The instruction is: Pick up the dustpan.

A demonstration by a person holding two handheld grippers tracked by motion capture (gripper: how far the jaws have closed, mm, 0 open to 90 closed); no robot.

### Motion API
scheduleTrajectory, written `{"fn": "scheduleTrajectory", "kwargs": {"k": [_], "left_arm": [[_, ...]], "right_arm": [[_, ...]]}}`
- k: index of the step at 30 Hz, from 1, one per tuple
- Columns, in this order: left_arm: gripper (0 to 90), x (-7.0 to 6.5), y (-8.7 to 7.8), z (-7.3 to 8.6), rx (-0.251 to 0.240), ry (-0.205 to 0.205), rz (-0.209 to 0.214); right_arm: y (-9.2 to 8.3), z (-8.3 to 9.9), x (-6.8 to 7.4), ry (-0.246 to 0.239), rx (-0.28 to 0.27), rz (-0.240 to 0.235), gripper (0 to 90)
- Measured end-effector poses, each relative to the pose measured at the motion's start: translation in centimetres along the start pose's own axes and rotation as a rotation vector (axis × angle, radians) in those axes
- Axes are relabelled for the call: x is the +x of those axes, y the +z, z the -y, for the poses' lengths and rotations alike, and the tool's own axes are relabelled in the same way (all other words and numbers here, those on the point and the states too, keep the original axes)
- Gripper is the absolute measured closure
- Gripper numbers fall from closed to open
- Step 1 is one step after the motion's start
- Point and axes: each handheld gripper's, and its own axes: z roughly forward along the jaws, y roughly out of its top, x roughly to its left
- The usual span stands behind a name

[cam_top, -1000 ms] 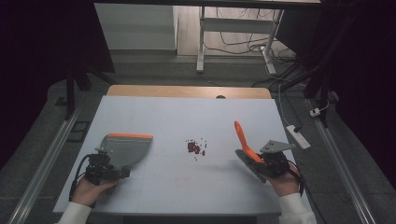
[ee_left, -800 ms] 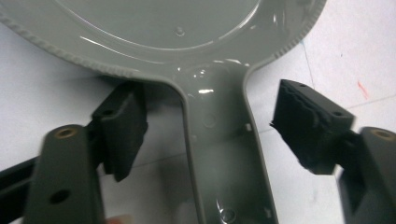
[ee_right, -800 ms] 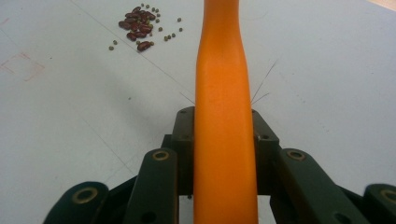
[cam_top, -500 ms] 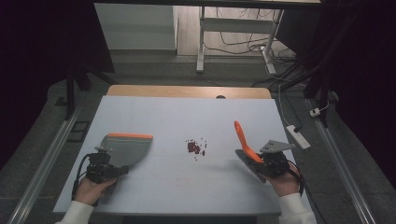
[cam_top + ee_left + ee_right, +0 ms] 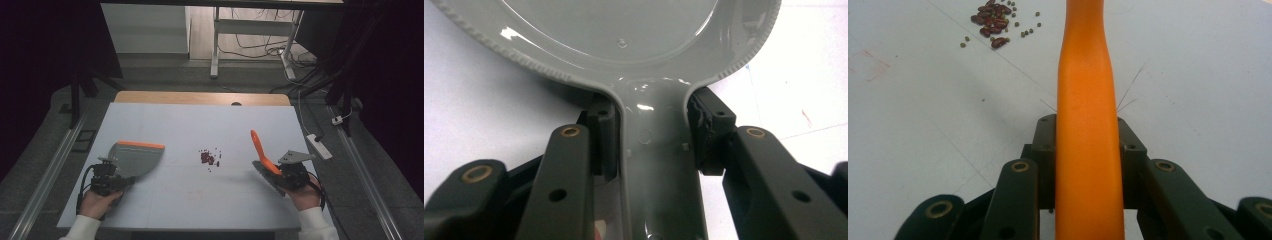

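A grey dustpan [image 5: 136, 158] with an orange front lip lies flat on the white table at the left. My left gripper [image 5: 120, 178] has just been closing on its grey handle [image 5: 655, 165], and both pads [image 5: 705, 131] now press the handle's sides. At the right, my right gripper [image 5: 278, 173] is shut on the orange handle of a brush [image 5: 260, 148], which slants up and away; in the right gripper view the handle [image 5: 1088, 100] runs straight up between the jaws. A small pile of dark red beans [image 5: 207, 158] and a few green ones [image 5: 993, 22] lies on the table between the two tools.
The white table top [image 5: 200, 205] ends in a wooden strip [image 5: 200, 97] at the far edge. A white power strip [image 5: 318, 145] lies on the floor to the right. A white desk frame [image 5: 216, 45] and cables stand beyond the table.
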Motion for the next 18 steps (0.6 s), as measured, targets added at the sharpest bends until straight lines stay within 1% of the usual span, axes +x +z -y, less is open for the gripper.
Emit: {"fn": "scheduleTrajectory", "kwargs": {"k": [3, 6, 9, 18], "left_arm": [[61.1, 0.3, 0.0, 0.0, -0.008, 0.004, 0.011], [61.3, 0.4, -0.1, 0.0, -0.019, 0.007, 0.012], [61.3, 0.5, -0.2, 0.1, -0.029, 0.025, 0.017], [61.4, 0.7, -1.3, 0.1, -0.119, 0.071, 0.052]], "right_arm": [[0.0, 0.0, 0.0, 0.001, -0.001, 0.0, 70.3], [0.0, 0.0, -0.1, 0.003, 0.0, 0.0, 70.3], [0.0, 0.1, -0.1, 0.003, 0.0, 0.0, 70.3], [0.0, 0.1, -0.1, 0.005, -0.002, -0.003, 70.3]]}}
